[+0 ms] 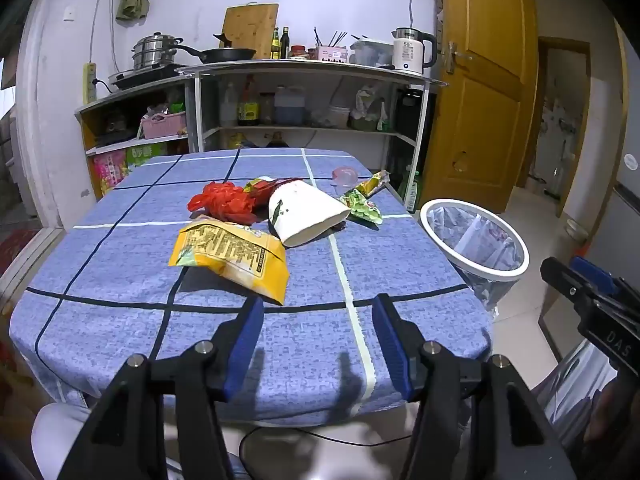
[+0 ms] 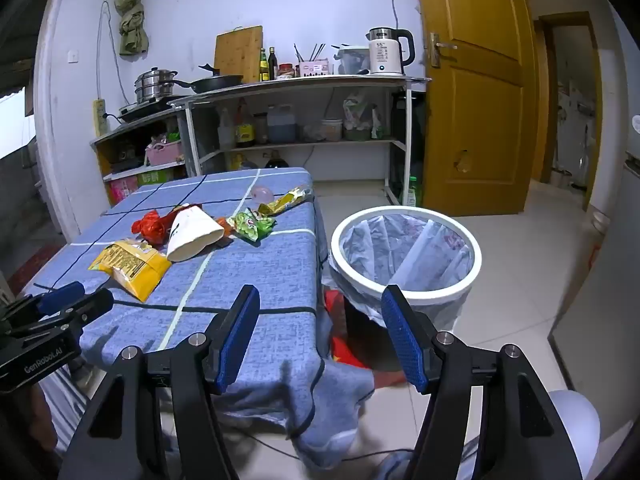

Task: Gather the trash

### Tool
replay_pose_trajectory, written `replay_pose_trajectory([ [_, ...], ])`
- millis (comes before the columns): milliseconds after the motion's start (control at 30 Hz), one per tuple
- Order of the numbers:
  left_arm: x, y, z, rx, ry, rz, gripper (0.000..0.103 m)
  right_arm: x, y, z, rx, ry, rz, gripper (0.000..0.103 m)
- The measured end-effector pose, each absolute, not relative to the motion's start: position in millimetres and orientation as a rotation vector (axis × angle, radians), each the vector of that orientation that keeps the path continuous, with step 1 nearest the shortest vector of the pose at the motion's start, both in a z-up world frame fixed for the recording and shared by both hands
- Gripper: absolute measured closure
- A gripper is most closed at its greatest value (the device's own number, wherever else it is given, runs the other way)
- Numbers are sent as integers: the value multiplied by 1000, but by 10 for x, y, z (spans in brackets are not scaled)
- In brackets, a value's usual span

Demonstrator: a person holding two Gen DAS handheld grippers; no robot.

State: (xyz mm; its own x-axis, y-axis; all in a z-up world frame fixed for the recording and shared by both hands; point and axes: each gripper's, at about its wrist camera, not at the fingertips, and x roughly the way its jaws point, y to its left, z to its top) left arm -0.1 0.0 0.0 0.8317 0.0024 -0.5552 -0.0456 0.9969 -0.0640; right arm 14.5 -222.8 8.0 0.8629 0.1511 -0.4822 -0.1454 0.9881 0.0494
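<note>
Trash lies in a loose heap on the blue checked tablecloth [image 1: 120,264]: a yellow snack bag [image 1: 232,256] nearest me, a white paper cup [image 1: 308,212] on its side, a crumpled red plastic bag [image 1: 226,202], a green wrapper [image 1: 362,208], a yellow-green wrapper [image 1: 372,184] and a small pink lid [image 1: 345,175]. My left gripper [image 1: 318,308] hovers open over the table's near edge, short of the yellow bag, with nothing between its fingers. My right gripper [image 2: 320,300] is open and empty at the table's right corner, in front of the white bin [image 2: 406,256] lined with a clear bag.
The bin [image 1: 474,236] stands on the tiled floor just right of the table. Behind the table are metal shelves [image 1: 304,100] with pots, a pan, bottles and a kettle [image 1: 412,50]. A yellow wooden door [image 2: 476,80] stands open at right. A red item [image 2: 340,344] lies under the table's corner.
</note>
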Motion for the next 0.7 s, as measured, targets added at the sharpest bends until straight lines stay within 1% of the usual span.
replay_pose_trajectory([
  [233,-5,-11,2,-78,593,23,44,162,-2208,95,11,533,154,39],
  [700,3,-21,-25,-80,592,23,44,125,-2237,97,20,512,154,39],
])
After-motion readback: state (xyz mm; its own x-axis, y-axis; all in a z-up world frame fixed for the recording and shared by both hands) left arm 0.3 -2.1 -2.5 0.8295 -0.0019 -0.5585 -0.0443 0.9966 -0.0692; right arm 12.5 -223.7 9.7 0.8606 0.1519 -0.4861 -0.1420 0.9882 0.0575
